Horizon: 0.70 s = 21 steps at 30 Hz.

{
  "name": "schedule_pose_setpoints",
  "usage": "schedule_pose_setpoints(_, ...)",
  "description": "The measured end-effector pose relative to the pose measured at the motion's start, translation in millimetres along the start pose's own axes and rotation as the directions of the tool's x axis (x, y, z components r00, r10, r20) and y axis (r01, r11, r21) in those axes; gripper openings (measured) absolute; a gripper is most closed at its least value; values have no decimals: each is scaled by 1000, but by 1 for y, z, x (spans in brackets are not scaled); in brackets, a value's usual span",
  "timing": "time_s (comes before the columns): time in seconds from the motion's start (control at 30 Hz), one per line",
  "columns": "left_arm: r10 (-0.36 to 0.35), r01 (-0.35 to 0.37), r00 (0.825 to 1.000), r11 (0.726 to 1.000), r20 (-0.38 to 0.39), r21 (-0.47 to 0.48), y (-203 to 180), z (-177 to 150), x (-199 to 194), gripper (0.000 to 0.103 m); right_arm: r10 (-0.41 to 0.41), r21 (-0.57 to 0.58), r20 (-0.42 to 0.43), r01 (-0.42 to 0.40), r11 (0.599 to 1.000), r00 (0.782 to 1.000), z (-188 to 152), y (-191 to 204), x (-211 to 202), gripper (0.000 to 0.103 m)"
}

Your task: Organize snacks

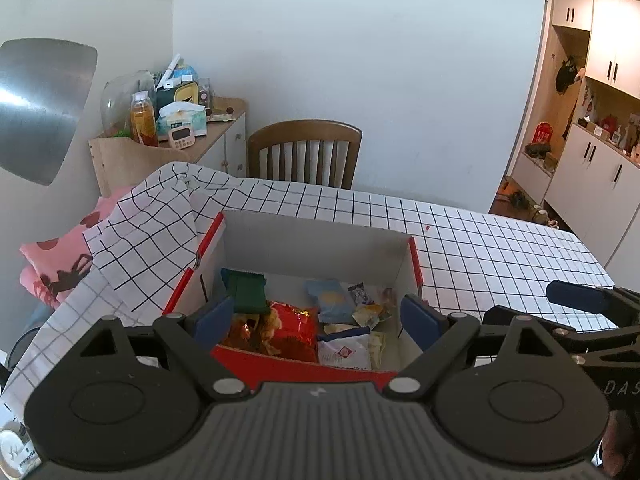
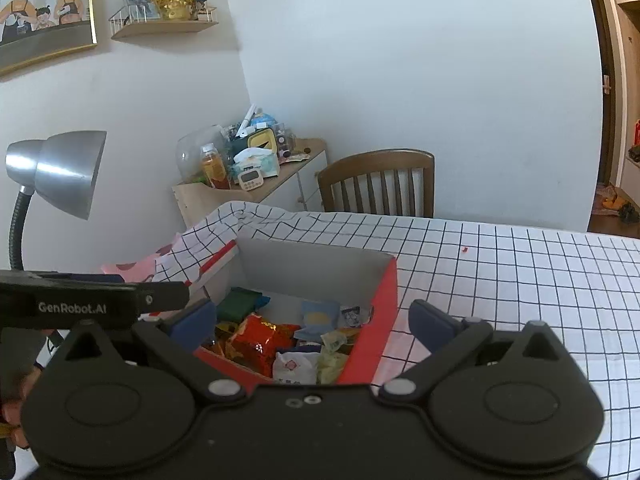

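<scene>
Standing beside the desk (image 2: 520, 280), I note the snacks (image 1: 296, 328) already lie inside the red-and-white cardboard box (image 1: 320, 240): crinkly foil and plastic packets, one glossy red, one green, one pale blue, some white sachets. No packet shows on the checked cloth (image 1: 480, 240) outside it, so sorting looks nearly finished. Left gripper (image 1: 320, 318) and right gripper (image 2: 316, 322) hover with jaws spread wide, grasping nothing, blue pads matte.

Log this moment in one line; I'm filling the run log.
left gripper: open | right gripper: open | snacks: in box
</scene>
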<state>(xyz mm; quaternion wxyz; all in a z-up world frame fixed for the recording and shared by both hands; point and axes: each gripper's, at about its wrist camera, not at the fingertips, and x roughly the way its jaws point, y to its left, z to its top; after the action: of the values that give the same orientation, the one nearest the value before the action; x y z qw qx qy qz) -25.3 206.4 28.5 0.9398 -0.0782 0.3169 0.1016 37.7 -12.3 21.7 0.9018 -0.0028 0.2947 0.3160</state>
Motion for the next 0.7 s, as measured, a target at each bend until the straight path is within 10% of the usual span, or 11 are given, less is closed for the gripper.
schedule_pose_setpoints(0.7,22,-22,1000,1000,-16,-5,0,-2,-1,91,-8,13,-14,8,1000,1000,-3,2,-1,103)
